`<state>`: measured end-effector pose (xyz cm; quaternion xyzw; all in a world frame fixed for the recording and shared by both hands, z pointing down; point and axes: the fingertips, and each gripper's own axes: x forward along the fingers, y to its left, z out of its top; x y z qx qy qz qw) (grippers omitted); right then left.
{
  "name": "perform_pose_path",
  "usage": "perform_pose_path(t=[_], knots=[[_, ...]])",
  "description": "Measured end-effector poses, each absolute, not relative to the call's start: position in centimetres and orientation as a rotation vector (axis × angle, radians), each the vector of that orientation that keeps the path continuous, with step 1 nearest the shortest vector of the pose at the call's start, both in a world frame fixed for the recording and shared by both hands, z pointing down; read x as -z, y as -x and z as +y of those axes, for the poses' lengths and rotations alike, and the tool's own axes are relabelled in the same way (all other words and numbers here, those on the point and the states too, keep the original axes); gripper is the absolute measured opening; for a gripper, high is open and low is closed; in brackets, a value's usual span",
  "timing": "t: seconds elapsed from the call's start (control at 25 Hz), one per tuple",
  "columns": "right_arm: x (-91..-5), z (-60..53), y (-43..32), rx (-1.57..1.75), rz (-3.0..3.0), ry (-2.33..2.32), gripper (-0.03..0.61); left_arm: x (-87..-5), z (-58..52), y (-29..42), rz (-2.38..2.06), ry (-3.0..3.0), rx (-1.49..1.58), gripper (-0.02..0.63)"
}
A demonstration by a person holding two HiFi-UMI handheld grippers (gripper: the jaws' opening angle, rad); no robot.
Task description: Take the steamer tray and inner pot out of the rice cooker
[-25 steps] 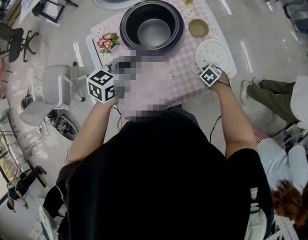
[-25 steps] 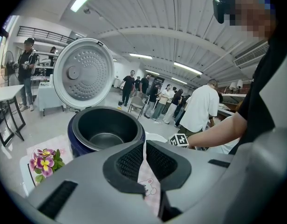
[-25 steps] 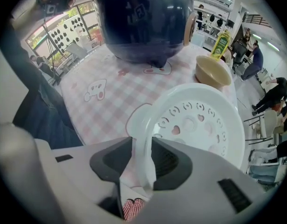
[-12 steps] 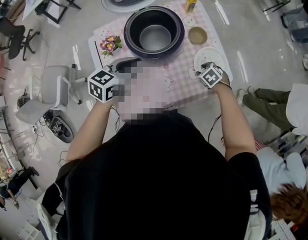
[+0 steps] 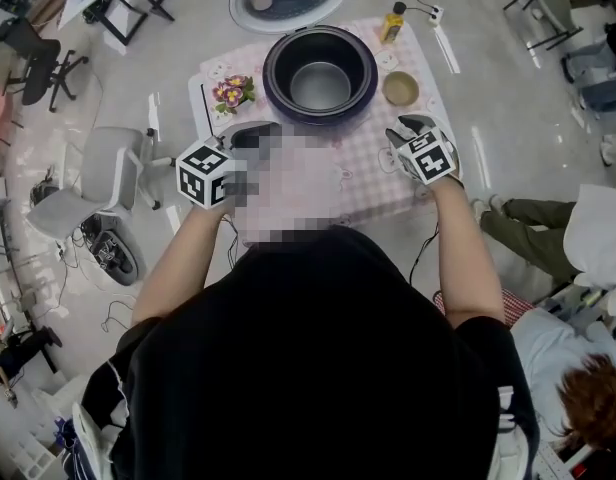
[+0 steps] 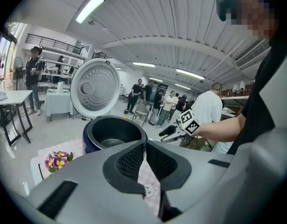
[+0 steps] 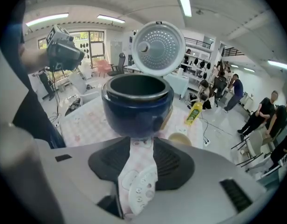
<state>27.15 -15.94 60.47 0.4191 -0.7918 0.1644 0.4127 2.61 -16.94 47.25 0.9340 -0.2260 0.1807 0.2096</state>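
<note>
Right gripper (image 5: 408, 128) higher, empty jaws narrowing

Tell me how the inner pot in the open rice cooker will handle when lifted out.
The inner pot looks like rigid metal, so it should stay stiff. It appears empty, so it is probably light for its size. It sits deep inside the rice cooker with little rim showing, and its smooth wall may be slippery to grip.
</note>
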Motion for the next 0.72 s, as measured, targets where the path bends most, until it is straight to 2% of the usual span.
perform_pose_path(t=[0.44, 0.72], knots=[[-50.3, -16.7, -26.0, -0.405, -2.214, -1.4, 0.142, -46.3, -17.0, 0.0, -0.706, -2.595, -0.452, 0.038], [-46.9, -16.5, -26.0, -0.318, -2.242, -1.537, 0.12, -46.4, -17.1, 0.9, -0.728, -2.583, -0.432, 0.038]])
